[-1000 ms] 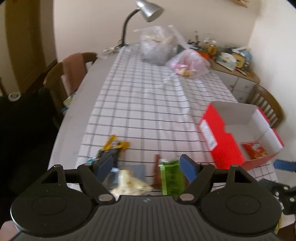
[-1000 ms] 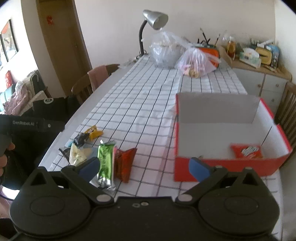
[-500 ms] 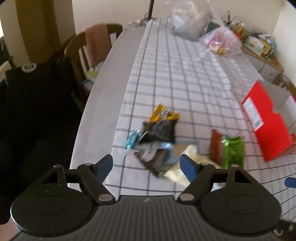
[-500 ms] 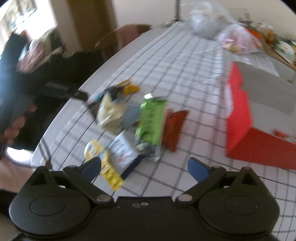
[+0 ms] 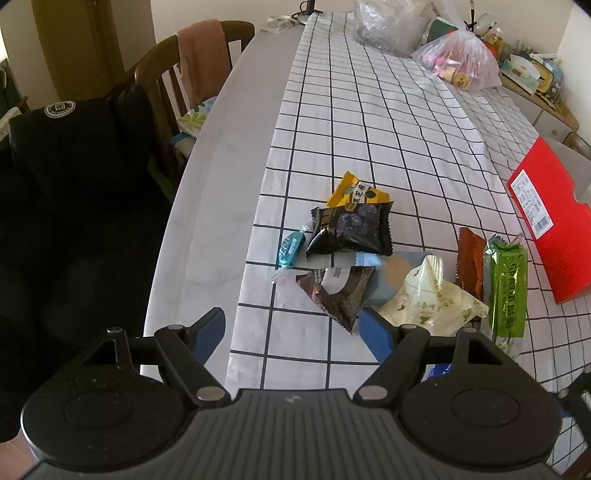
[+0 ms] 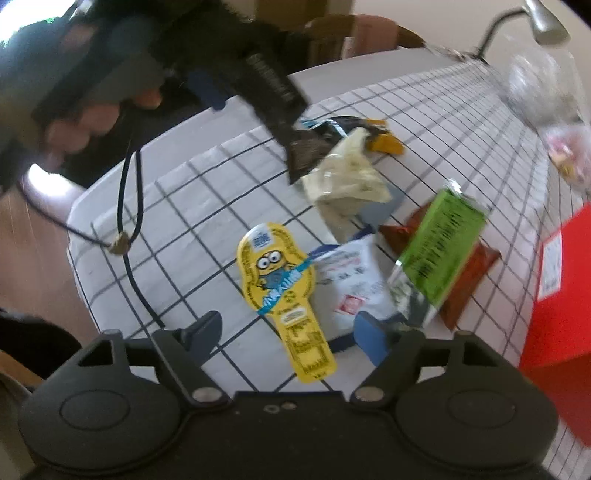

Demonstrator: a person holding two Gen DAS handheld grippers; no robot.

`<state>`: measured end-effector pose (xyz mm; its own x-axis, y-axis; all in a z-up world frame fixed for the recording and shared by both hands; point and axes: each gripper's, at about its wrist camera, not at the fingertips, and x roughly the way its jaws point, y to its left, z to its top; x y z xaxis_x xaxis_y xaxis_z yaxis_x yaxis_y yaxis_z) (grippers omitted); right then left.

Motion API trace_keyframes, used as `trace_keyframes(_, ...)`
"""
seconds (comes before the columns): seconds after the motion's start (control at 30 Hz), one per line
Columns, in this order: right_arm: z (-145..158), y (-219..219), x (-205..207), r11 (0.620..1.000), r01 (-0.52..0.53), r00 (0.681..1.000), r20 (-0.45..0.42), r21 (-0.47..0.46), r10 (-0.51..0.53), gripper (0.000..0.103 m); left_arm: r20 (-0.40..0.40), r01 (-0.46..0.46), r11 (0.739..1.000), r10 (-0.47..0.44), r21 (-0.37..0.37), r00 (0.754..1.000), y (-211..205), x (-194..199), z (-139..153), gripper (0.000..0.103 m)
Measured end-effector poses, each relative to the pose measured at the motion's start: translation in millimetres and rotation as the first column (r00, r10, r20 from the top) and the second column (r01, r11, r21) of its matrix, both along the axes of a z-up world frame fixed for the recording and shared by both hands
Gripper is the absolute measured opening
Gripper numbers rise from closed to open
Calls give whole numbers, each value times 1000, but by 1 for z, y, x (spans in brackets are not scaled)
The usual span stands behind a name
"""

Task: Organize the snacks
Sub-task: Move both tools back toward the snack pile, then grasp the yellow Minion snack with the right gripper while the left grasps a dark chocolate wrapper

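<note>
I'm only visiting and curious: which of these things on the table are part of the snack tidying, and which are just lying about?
Part of the job:
- black snack packet
- yellow packet
- green packet
- brown packet
- cream packet
- yellow cartoon pouch
- red box

Just lying about:
- plastic bags
- desk lamp
- chair
- black jacket

White tablecloth (image 5: 369,122) gridded in dark lines; red box (image 5: 546,225) with a white label; green wrapper (image 5: 506,284), brown-orange packet (image 5: 471,258), black pouch (image 5: 351,229), yellow packet (image 5: 349,188), cream wrapper (image 5: 428,299), yellow cartoon-figure pack (image 6: 284,273); blue fingertips (image 5: 208,328).
</note>
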<state>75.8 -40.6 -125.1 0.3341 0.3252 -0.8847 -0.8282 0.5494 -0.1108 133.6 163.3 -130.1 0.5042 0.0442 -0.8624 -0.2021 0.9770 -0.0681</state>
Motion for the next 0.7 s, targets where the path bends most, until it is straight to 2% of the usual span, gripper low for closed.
trace_keyframes(0.1,-3,10,-2,999,-41,997,60,-13,42,73,-2,-8,1000,8,-1,1000,3,-1,-1,79)
trace_keyframes(0.2,-7,20,1,997,-70,993,93,-37,73,66,-6,-11,1000,11,-2,1000,6,-1,-4,79)
trace_keyframes(0.37,-12,28,9,994,-92,993,73,-65,96,52,-13,-12,1000,11,-7,1000,8,0,-7,79)
trace_keyframes(0.7,-18,41,16,971,-217,976,-11,-105,217,53,-23,-9,1000,9,-12,1000,8,9,-11,79)
